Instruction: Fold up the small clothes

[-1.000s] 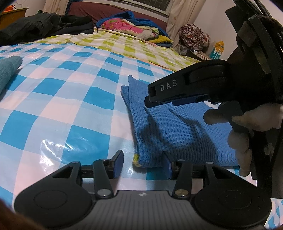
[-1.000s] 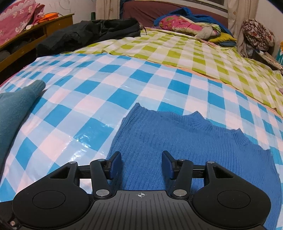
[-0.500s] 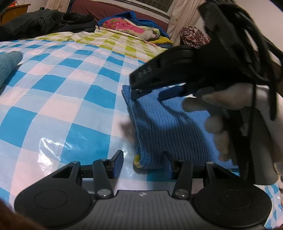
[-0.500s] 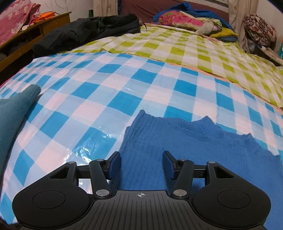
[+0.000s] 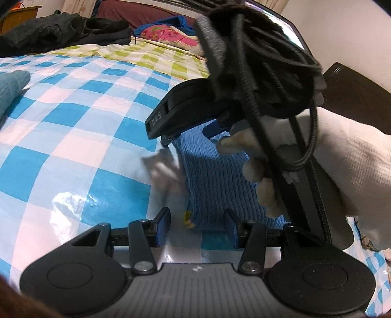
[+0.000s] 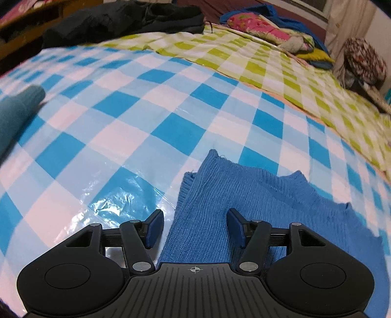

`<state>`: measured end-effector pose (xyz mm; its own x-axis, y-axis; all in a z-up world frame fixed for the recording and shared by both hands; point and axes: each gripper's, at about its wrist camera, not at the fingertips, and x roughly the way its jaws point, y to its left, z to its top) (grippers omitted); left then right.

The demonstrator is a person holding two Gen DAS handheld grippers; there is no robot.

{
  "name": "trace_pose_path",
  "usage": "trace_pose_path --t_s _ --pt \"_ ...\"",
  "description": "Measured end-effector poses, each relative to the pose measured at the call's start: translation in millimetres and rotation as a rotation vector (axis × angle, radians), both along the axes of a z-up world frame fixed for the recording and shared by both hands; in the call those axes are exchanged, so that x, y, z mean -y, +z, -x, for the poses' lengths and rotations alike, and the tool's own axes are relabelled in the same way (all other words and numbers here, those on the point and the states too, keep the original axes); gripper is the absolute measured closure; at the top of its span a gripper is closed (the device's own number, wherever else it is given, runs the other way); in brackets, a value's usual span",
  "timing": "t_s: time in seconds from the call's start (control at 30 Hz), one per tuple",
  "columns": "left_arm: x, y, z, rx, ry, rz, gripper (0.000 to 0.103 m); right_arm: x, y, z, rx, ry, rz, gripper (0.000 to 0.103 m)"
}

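Centrally, a blue knit (image 6: 246, 208) lies flat, part-folded, on the blue-checked sheet (image 6: 136, 127). The right gripper (image 6: 194, 226) hangs low over the knit's left edge; its jaws have just been opening and now stand spread, the right pad over cloth, the left pad over bare sheet, neither pressing. The left gripper (image 5: 196, 226) sits at the knit's near corner with fingers (image 5: 162, 226) part spread, the corner between them but not pinched.

Obstruction: in the left wrist view, the right gripper's body, its cable bundle (image 5: 264, 66) and a white-gloved hand (image 5: 337, 156) cover most of the knit's right side.

Surroundings: a teal garment (image 6: 14, 115) lies well apart at the left edge. A green-checked sheet (image 6: 281, 66) adjoins farther back, bearing dark clothes (image 6: 122, 19) and a pink floral bundle (image 6: 259, 27).
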<state>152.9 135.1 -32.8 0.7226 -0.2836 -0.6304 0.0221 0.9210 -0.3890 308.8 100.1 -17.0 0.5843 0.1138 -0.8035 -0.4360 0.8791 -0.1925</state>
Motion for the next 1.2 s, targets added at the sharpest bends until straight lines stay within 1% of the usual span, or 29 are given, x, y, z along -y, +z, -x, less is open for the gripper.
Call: trace_pose_path --t_s 0.1,0.17,0.23,0.27,0.33,0.43,0.53,0.6,0.73,0.93,1.03,1.2 --pt "1.2 -0.2 0.3 0.0 0.0 0.0 0.051 -2.4 -2.5 -0.2 0.007 0.006 0.025 0.046" --pt "0.7 -0.2 0.3 0.0 0.0 0.0 0.051 -2.9 -3.4 -0.8 0.009 0.005 0.032 0.05" --pt "1.1 0.1 0.2 0.002 0.0 0.001 0.051 -2.5 -3.8 -2.2 0.017 0.001 0.052 0.065" --pt "1.7 0.5 0.8 0.005 -0.001 0.001 0.051 -1.8 -3.1 -2.7 0.02 0.001 0.064 0.068" --pt "2.6 1.8 2.7 0.016 -0.005 0.01 0.051 2.3 0.3 -4.2 0.015 0.006 0.065 0.079" --pt "2.8 2.5 5.0 0.031 -0.007 0.021 0.05 12.5 10.1 -7.1 -0.006 -0.005 0.01 0.087" --pt "3.4 1.3 6.3 0.039 -0.001 0.02 0.046 20.8 18.3 -8.7 -0.022 -0.025 -0.048 0.09" --pt "3.7 0.1 6.9 0.042 -0.001 0.018 0.044 24.7 22.4 -8.0 -0.023 -0.024 -0.069 0.09" --pt "3.8 -0.7 8.2 0.064 0.006 0.018 0.037 33.3 32.6 -3.8 -0.019 -0.015 -0.11 0.092" --pt "8.7 -4.5 9.8 0.102 0.022 -0.004 0.028 55.4 50.7 -3.1 -0.016 -0.021 -0.196 0.092" --pt "17.9 -6.8 7.6 0.121 0.033 -0.035 0.027 66.0 55.3 -2.6 -0.021 -0.02 -0.239 0.092" --pt "29.6 -3.3 -1.0 0.14 0.071 -0.044 0.027 81.6 60.6 -2.4 -0.032 -0.02 -0.297 0.092"
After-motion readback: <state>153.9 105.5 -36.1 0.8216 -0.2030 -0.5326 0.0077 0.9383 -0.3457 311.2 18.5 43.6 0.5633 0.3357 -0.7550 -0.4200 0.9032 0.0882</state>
